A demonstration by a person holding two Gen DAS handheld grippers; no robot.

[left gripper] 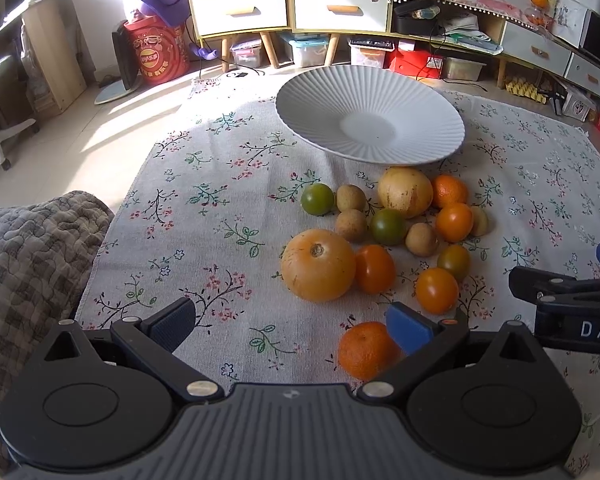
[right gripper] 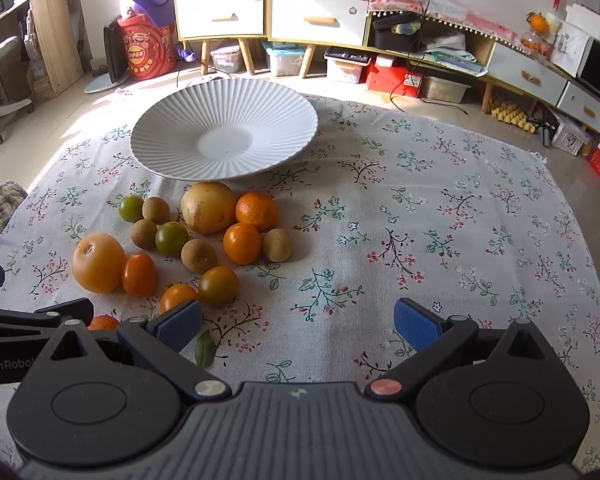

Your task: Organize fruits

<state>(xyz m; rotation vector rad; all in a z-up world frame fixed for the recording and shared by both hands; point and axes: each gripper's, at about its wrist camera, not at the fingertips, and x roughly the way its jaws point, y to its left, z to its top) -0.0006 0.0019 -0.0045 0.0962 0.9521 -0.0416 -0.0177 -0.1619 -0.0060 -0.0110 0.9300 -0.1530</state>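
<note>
Status: nothing sorted yet. White ribbed plate [right gripper: 224, 136] is bare, sitting at 12 o'clock of the fruit pile on the floral tablecloth [right gripper: 420, 220]. All fruit on the cloth, none on the plate.

Pile, per right wrist view:
- pale yellow round fruit [right gripper: 208, 207] at the plate's 6 o'clock edge, touching a mandarin [right gripper: 257, 211] at its 3 o'clock
- big orange-yellow fruit [right gripper: 98, 262] at the pile's 8 o'clock, touching an orange tomato [right gripper: 139, 274]
- green tomatoes [right gripper: 171, 238], more orange tomatoes [right gripper: 242, 243] and brown longans [right gripper: 199, 255] scattered between
- one stray green leaf [right gripper: 205, 348] on the cloth near the right gripper's left finger

Left gripper [left gripper: 292, 330]: jaws spread wide, holding nothing. A second mandarin [left gripper: 365, 350] sits just beside its right finger, partly behind the pad, so not between the jaws yet. It's the nearest candidate at the pile's 6 o'clock.

Right gripper [right gripper: 298, 326]: jaws wide, empty, over bare cloth at 4 o'clock of the pile.

Judgement: step in hand is the first pick. Left needs to shift toward 3 o'clock to centre the mandarin before closing. Whole pile remains to move.
</note>
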